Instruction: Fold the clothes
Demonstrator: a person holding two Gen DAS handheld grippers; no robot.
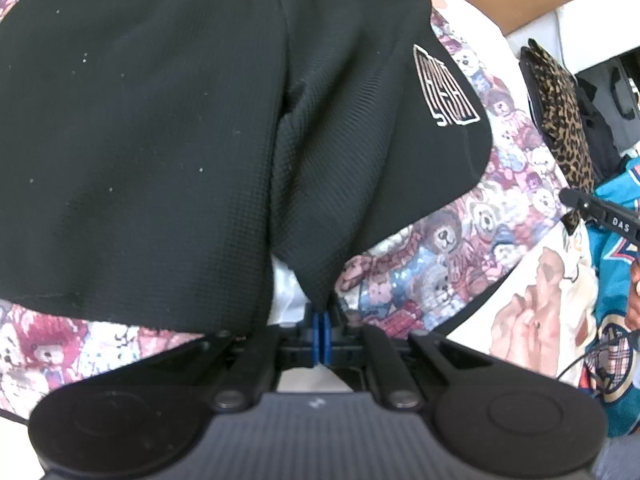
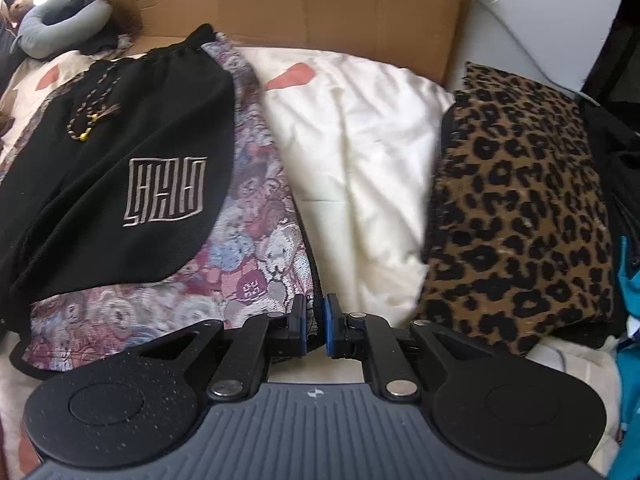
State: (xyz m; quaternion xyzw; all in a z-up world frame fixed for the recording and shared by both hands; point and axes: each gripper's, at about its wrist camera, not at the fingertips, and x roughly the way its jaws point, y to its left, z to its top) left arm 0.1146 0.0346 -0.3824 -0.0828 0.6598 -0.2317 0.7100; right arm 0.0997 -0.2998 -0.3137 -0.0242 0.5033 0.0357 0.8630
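Black shorts [image 1: 160,140] with a white logo [image 1: 444,88] lie spread on a bear-print cloth [image 1: 440,264]. My left gripper [image 1: 322,336] is shut on a bunched fold of the shorts at their near edge. In the right wrist view the shorts [image 2: 100,208] lie to the left, their drawstring [image 2: 86,134] on top. My right gripper [image 2: 316,324] sits at the dark-hemmed right edge of the bear-print cloth [image 2: 256,240]. Its blue pads are nearly together, with that hem pinched between them. One of its fingers [image 1: 600,210] shows at the right of the left wrist view.
A folded leopard-print cloth [image 2: 520,208] lies to the right on the cream sheet [image 2: 360,160]. Cardboard [image 2: 320,4] stands along the back. A teal jersey [image 1: 616,320] lies at the far right, next to a person's hand [image 1: 634,292]. A grey neck pillow [image 2: 60,24] is at the back left.
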